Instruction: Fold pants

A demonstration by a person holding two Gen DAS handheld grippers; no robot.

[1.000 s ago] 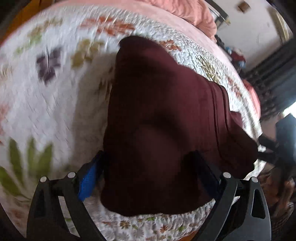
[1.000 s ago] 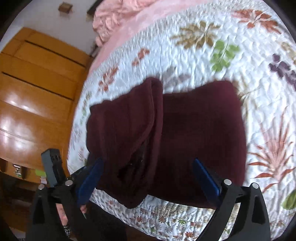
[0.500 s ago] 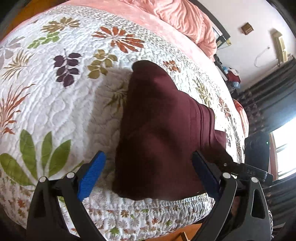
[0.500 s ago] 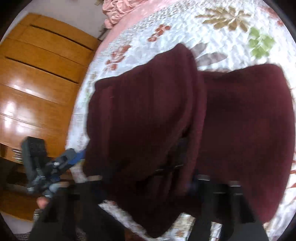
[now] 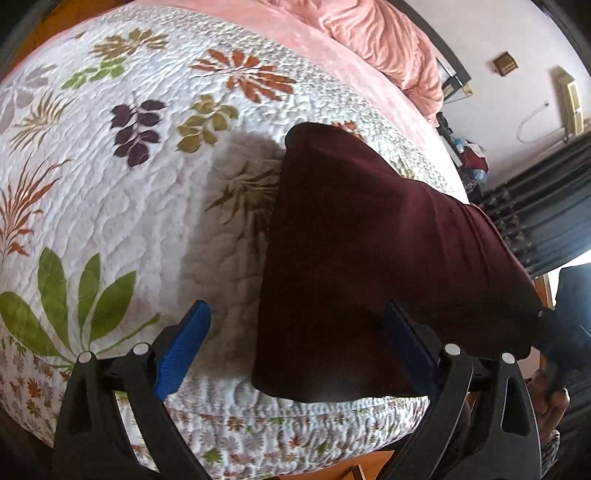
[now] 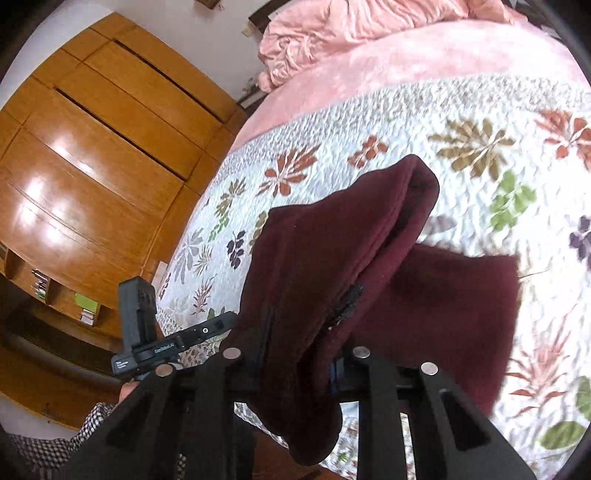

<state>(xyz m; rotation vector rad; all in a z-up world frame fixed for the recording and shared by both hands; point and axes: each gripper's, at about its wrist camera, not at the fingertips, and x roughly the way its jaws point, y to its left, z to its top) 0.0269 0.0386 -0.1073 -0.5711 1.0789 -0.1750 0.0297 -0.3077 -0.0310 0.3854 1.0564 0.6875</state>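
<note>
Dark red pants (image 5: 369,258) on the flowery quilt (image 5: 110,184), near its front edge, already doubled over but not yet small and neat. Right gripper (image 6: 295,365) closing, pinching one lifted end; left gripper (image 5: 295,343) wide apart, holding nothing.

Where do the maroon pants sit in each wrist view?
Left wrist: pants fill centre-right, running from mid-frame to the quilt's near edge.
Right wrist: pants fill centre, one end bunched between the closing right gripper.
Shared landmark: pink bedding at the top of both.
</note>
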